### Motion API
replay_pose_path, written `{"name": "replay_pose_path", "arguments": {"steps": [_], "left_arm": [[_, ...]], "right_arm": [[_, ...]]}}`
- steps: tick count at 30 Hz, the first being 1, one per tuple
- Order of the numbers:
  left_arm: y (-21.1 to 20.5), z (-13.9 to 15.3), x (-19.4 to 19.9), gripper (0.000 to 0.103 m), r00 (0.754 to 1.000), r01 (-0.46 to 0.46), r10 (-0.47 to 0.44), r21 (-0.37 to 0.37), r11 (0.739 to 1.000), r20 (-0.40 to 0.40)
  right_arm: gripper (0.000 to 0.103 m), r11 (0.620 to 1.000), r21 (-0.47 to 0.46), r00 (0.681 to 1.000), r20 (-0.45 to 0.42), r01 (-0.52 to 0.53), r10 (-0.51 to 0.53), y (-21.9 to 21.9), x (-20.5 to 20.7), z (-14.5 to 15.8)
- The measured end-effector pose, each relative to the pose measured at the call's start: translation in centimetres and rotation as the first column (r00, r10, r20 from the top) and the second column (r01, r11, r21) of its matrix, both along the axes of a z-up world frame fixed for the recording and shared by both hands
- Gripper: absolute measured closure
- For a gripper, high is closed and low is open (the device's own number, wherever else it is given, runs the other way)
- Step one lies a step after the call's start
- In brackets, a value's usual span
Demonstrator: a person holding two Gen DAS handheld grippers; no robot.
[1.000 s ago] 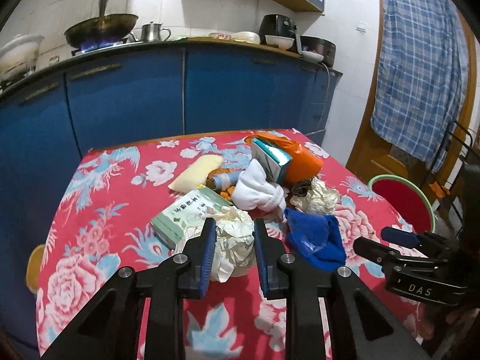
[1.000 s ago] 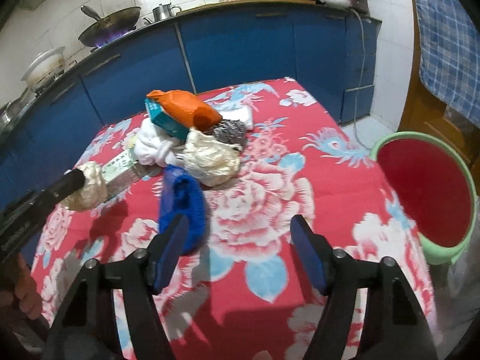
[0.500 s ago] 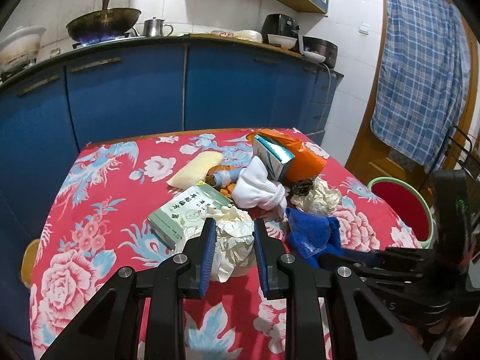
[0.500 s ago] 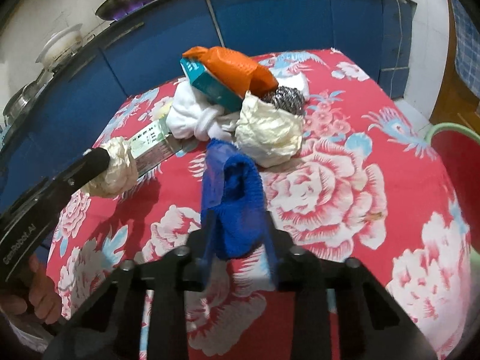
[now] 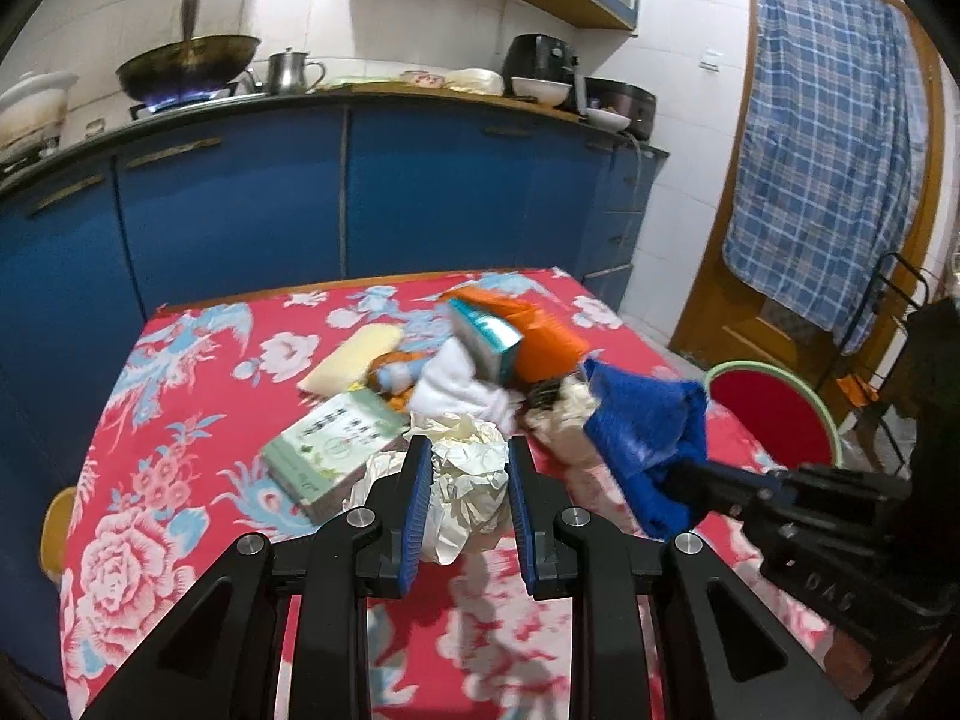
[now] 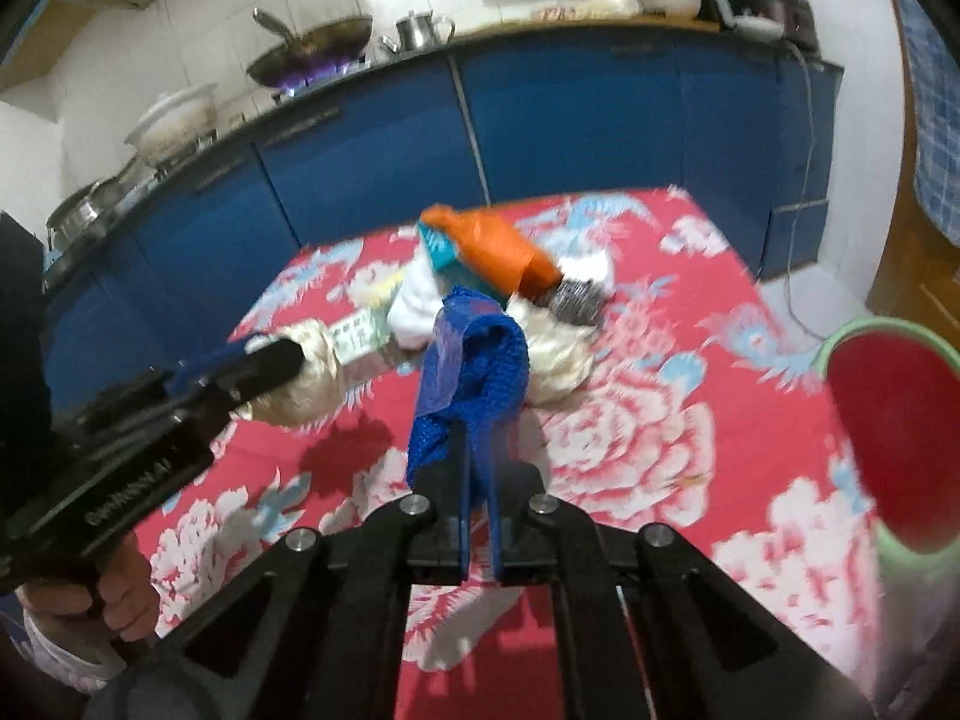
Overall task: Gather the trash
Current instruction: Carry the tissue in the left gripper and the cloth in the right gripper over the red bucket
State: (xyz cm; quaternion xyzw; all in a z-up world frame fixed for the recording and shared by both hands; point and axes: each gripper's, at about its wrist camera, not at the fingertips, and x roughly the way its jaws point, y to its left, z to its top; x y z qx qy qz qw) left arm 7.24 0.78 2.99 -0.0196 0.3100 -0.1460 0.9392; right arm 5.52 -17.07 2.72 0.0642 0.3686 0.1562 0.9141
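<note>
My left gripper [image 5: 469, 504] is shut on a crumpled white paper wad [image 5: 468, 483], held just above the red floral tablecloth [image 5: 180, 480]; the wad also shows in the right wrist view [image 6: 312, 369]. My right gripper [image 6: 477, 450] is shut on a blue mesh cloth [image 6: 474, 372], lifted off the table; it also shows in the left wrist view [image 5: 645, 432]. A trash pile remains mid-table: an orange bag [image 6: 498, 255], a teal box [image 5: 486, 339], a white cloth [image 5: 456, 387], a steel scourer [image 6: 573, 300], a cream plastic wad [image 6: 558, 360] and a green-white carton [image 5: 330, 441].
A red bin with a green rim [image 6: 894, 444] stands on the floor off the table's right edge. Blue kitchen cabinets [image 5: 420, 192] run behind the table, with a wok on a lit burner [image 5: 186, 69]. A yellow sponge [image 5: 357, 354] lies at the far left of the pile.
My right gripper closed on the blue mesh cloth and lifted it off the table. My left gripper kept hold of the paper wad and rose slightly.
</note>
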Motion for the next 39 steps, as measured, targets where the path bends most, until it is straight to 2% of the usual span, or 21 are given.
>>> {"name": "replay_pose_path", "arguments": {"steps": [8,19,30,39], "left_arm": [[-3.6,1.8,0.4,0.078,0.996,0.086,-0.086,-0.032,0.996,-0.011],[-11.2,4.4,1.3,0.078,0.975,0.221,-0.221,0.000,0.975,0.027],[-19.7,4.3,3.0,0.078,0.946,0.325,-0.325,-0.007,0.946,0.001],[-25.4,1.5,4.6,0.078,0.919,0.387,-0.387,-0.013,0.922,-0.072]], "right_arm": [[0.097,0.997,0.004,0.994,0.078,0.081,-0.081,-4.5,-1.1,3.9],[0.097,0.975,-0.011,0.966,0.137,0.224,-0.220,-11.6,-2.5,6.7],[0.097,0.927,-0.007,0.923,0.105,0.374,-0.371,-19.4,-3.1,5.1],[0.097,0.882,-0.027,0.882,0.042,0.470,-0.468,-23.5,-3.3,2.1]]}}
